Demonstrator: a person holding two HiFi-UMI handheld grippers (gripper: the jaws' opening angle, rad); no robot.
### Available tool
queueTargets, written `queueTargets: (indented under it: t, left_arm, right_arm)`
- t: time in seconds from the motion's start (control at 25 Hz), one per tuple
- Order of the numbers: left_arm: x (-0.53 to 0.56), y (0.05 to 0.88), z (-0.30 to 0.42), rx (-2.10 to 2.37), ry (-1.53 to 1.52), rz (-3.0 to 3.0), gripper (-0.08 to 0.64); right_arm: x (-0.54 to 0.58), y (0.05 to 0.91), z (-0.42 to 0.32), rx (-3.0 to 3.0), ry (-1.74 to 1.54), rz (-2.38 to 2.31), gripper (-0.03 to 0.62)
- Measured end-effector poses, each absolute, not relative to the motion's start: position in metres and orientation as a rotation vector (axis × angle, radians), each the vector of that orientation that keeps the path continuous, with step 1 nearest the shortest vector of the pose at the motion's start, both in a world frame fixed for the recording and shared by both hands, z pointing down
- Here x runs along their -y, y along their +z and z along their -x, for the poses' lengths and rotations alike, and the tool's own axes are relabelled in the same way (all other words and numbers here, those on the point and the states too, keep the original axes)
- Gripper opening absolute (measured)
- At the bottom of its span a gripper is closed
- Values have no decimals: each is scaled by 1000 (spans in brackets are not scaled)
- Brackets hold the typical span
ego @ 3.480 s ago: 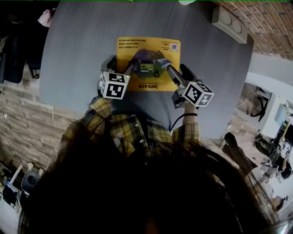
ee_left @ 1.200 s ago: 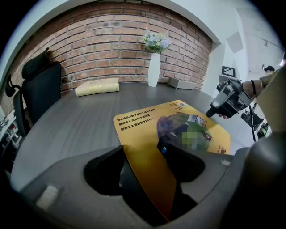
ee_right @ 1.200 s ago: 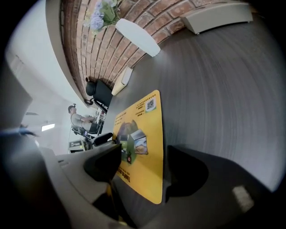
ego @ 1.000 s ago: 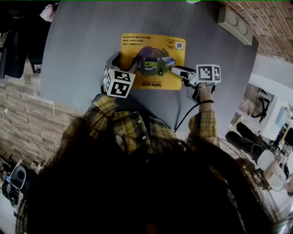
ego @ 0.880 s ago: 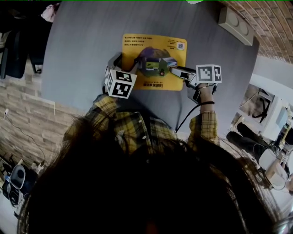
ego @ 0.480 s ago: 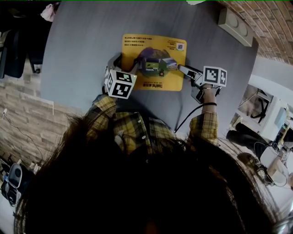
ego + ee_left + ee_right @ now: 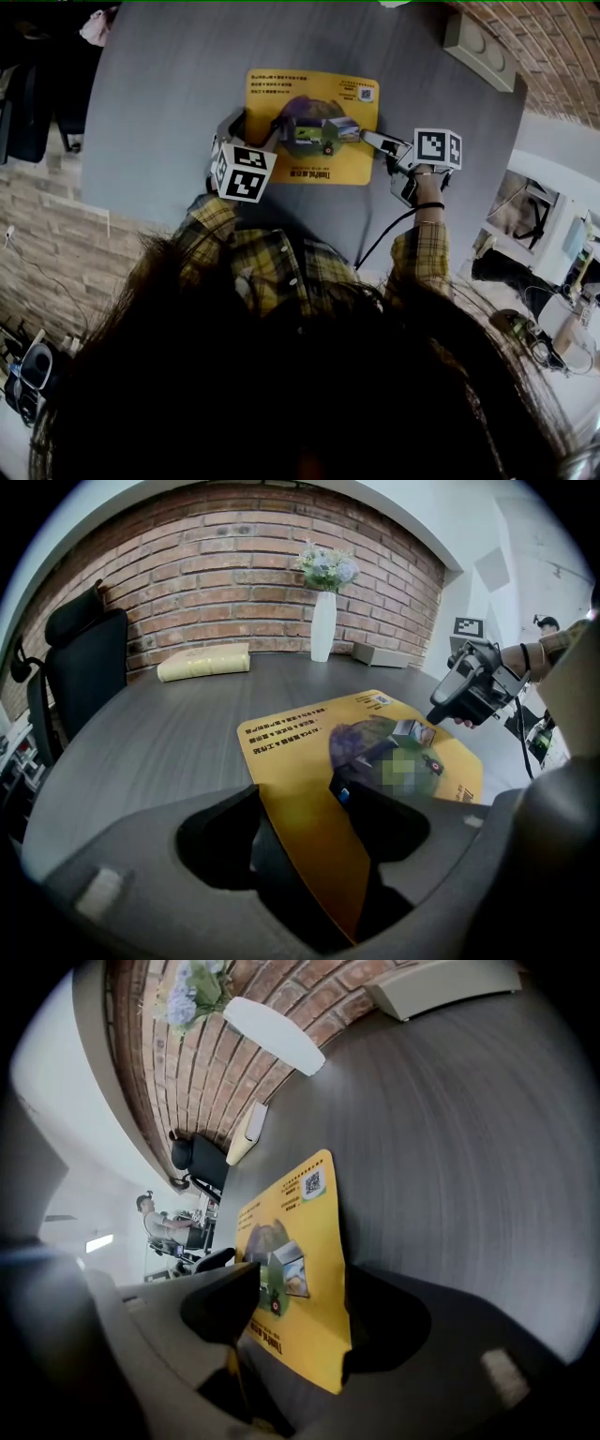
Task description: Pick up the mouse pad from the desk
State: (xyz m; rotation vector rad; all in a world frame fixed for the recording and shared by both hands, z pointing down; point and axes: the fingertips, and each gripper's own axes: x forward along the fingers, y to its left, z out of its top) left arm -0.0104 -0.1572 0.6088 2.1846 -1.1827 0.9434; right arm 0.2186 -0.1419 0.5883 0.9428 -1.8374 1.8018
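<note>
The yellow mouse pad [image 7: 312, 127] lies flat on the round grey desk [image 7: 169, 84]. My left gripper [image 7: 260, 139] sits at the pad's near left edge. In the left gripper view its jaws stand wide apart around that edge of the pad [image 7: 309, 761], with no pad pressing on it. My right gripper [image 7: 370, 141] points in at the pad's right edge. Its jaws are closing, and in the right gripper view the pad's near corner [image 7: 319, 1335] lies between them, untouched by either pad. From the left gripper view the right gripper [image 7: 439, 712] shows beside the pad's far edge.
At the desk's far side stand a white vase with flowers [image 7: 322, 625], a beige book [image 7: 203, 662] and a grey box [image 7: 478, 47]. A black office chair [image 7: 80, 658] stands at the left, and a person [image 7: 150, 1218] sits far off. The desk's rim runs close behind both hands.
My right gripper has slid right, from over the pad's printed middle to its right edge. The left gripper and the pad have stayed put.
</note>
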Motion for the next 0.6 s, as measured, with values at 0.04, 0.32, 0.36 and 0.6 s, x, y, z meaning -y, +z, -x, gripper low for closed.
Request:
queueTargets:
  t: [0.04,0.32,0.36,0.6]
  left_arm:
    - [157,609,11,1180,945,-2182,314]
    - [156,610,11,1179,943,-2177,314]
    - [156,610,11,1181,941,-2181,314]
    - [155,610,10,1176,945,-2174,314]
  right_arm:
    - [142,588,-218,1842,1805,-938,281]
    - [145,588,-207,1875,1794,-866,281]
    - [146,588,-204,1883,1791,-854,281]
    - [152,585,-168,1944,1795,-750,281]
